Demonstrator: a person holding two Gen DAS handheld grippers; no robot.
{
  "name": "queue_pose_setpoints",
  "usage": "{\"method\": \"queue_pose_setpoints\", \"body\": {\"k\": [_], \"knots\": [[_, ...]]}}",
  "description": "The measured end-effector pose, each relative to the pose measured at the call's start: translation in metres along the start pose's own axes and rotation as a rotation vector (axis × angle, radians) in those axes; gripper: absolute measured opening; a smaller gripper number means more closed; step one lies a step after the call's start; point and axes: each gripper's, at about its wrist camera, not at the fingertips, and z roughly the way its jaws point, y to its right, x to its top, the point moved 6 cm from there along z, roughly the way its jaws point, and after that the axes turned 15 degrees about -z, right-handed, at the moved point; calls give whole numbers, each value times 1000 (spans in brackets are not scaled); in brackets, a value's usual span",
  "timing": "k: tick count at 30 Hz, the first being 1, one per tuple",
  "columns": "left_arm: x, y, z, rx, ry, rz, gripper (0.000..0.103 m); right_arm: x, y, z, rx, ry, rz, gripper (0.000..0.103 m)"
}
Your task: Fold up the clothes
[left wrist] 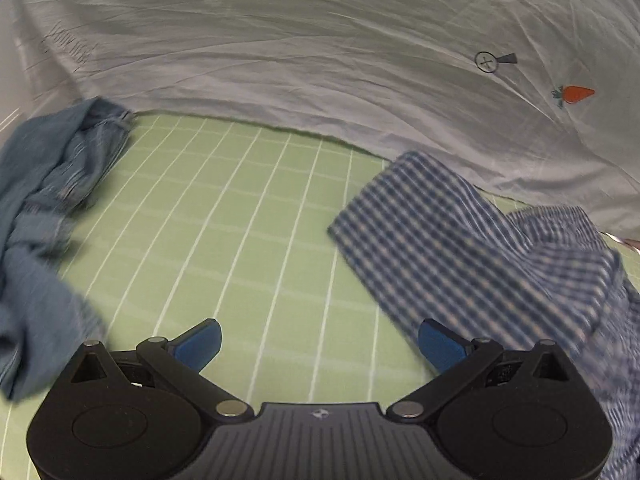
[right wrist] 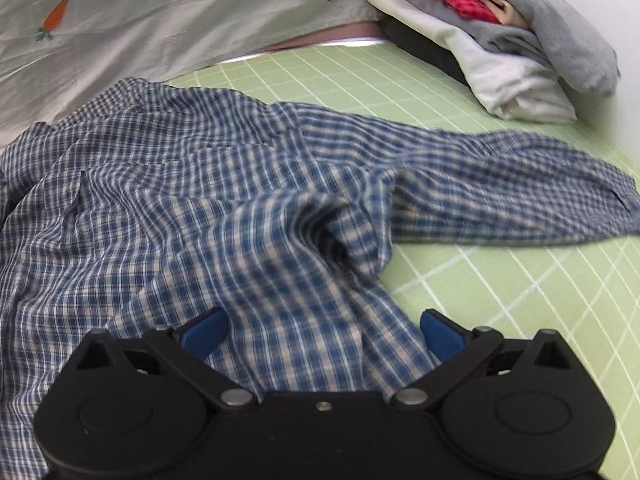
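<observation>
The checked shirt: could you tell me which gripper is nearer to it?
Right. The right gripper hangs open directly over the checked shirt, while the left gripper is open over bare green sheet, shirt off to its right.

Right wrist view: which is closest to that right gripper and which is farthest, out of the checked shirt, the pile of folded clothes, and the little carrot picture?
1. Checked shirt: crumpled directly beneath the open jaws of the right gripper.
2. Pile of folded clothes: far right, across the green mat.
3. Carrot picture: far left, on the white sheet.

Items 2 and 3 are too close to call.

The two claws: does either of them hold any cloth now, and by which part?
Nothing is held. The left claw is open over the green mat. The right claw is open above the checked shirt.
</observation>
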Motion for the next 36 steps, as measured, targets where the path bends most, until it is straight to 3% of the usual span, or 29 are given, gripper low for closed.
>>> {"method": "queue_pose_setpoints", "body": {"k": [5,11,14,17,18,19,21,26,31,36], "knots": [[29,15,45,-71,11,-49,103,6,-2,5,-9,-10,38,103],[38,35,76,-109,24,12,103,15,-9,11,-23,9,46,103],[37,40,79,-121,35,34,95,14,-10,10,-28,27,47,103],[36,43,77,-74,63,66,54,13,-10,9,-33,48,44,103],[36,43,77,-69,61,76,31,13,-10,9,-34,50,44,103],[36,42,75,-74,51,76,18,13,-10,9,-34,53,43,103],[34,36,69,-71,44,58,15,12,-9,9,-33,58,41,103],[17,-3,26,32,88,41,11,11,-7,8,-16,78,13,103],[-19,-75,-39,216,136,-27,10,8,-7,7,-11,110,-3,103],[-63,-155,-92,413,137,-137,10,5,-7,5,-6,137,-17,103]]}}
